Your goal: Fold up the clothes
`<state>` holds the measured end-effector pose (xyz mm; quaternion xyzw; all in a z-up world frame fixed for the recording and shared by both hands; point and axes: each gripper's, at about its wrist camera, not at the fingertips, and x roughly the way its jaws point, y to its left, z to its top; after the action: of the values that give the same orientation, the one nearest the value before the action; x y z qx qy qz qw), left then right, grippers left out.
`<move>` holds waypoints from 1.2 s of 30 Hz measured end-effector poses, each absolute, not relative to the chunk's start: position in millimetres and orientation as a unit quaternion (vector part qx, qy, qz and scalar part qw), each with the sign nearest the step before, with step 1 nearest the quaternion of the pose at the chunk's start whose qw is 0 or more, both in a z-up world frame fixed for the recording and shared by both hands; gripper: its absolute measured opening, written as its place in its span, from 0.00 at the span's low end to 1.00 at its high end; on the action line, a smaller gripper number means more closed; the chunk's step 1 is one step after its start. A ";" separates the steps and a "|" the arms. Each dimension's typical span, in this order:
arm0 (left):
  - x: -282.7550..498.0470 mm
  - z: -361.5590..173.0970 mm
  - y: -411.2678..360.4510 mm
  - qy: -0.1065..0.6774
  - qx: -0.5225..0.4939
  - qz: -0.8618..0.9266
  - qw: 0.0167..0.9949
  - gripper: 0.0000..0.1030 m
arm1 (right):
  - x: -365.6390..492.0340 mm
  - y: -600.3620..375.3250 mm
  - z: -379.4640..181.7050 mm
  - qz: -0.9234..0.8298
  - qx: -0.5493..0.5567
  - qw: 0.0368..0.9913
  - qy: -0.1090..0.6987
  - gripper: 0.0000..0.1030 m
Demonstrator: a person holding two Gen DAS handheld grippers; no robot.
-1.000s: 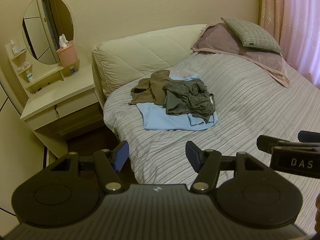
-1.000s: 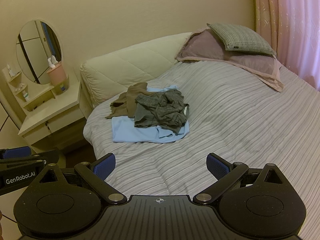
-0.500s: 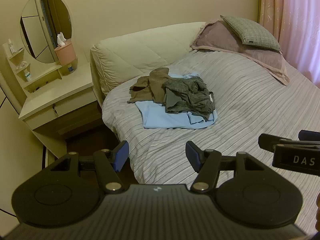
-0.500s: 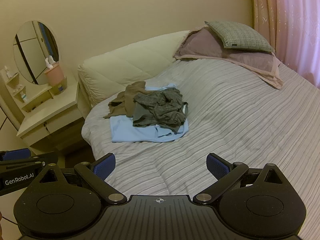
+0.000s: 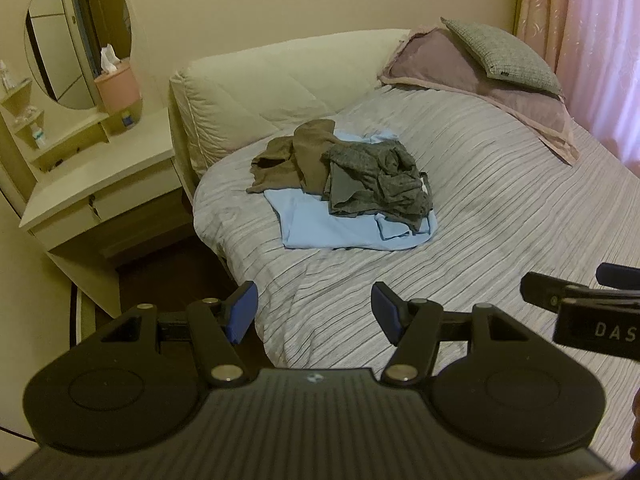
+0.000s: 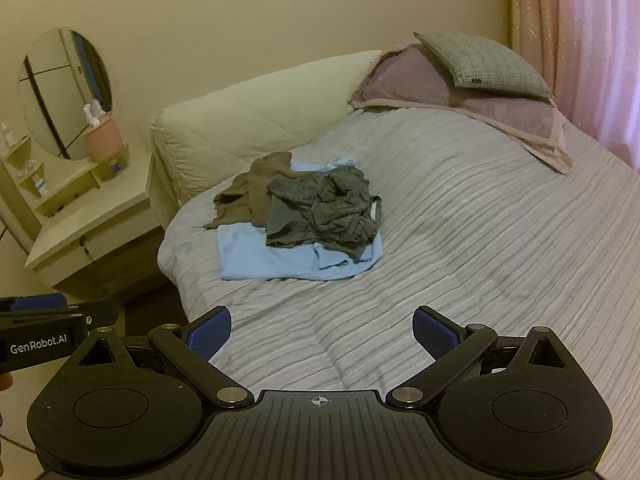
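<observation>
Left tongs (image 5: 314,312) hanging apart over striped bed (image 5: 500,216), right tongs (image 6: 322,334) gaping wider, both empty, grey garment (image 6: 324,212) lying crumpled atop blue shirt (image 6: 272,258), brown garment (image 6: 248,192) lying alongside

Both wrist cameras look forward along their own fingers from above the foot of the bed (image 5: 500,200), aimed toward the headboard (image 6: 256,116). They sit side by side, well back from the clothes pile (image 5: 352,188), and share bed, pile and mirror (image 6: 66,92).
</observation>
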<state>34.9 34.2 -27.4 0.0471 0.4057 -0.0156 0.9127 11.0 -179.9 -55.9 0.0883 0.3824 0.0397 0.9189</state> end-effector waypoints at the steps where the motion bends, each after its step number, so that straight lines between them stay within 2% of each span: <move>1: 40.1 -29.9 36.9 0.409 0.046 -0.018 0.911 0.57 | 14.0 -179.4 -57.8 0.037 0.092 0.919 0.383 0.97; 12: 125.3 -56.7 56.8 0.435 0.047 -0.058 0.897 0.57 | 79.1 -164.9 -79.1 0.017 0.106 0.911 0.398 0.96; 29: 294.7 -96.6 58.7 0.457 0.070 -0.138 0.876 0.57 | 224.9 -152.0 -118.2 -0.033 0.127 0.899 0.418 0.96; 32: 323.0 -106.1 55.0 0.461 0.073 -0.151 0.871 0.57 | 251.1 -151.9 -127.7 -0.040 0.131 0.894 0.427 0.85; 36: 360.3 -120.1 45.2 0.467 0.079 -0.170 0.864 0.56 | 284.1 -155.5 -140.5 -0.050 0.146 0.887 0.435 0.85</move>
<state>360.3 45.2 -120.1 0.0787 0.4674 -0.1702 0.8639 284.1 -155.5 -140.5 0.1456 0.4347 -0.0502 0.8873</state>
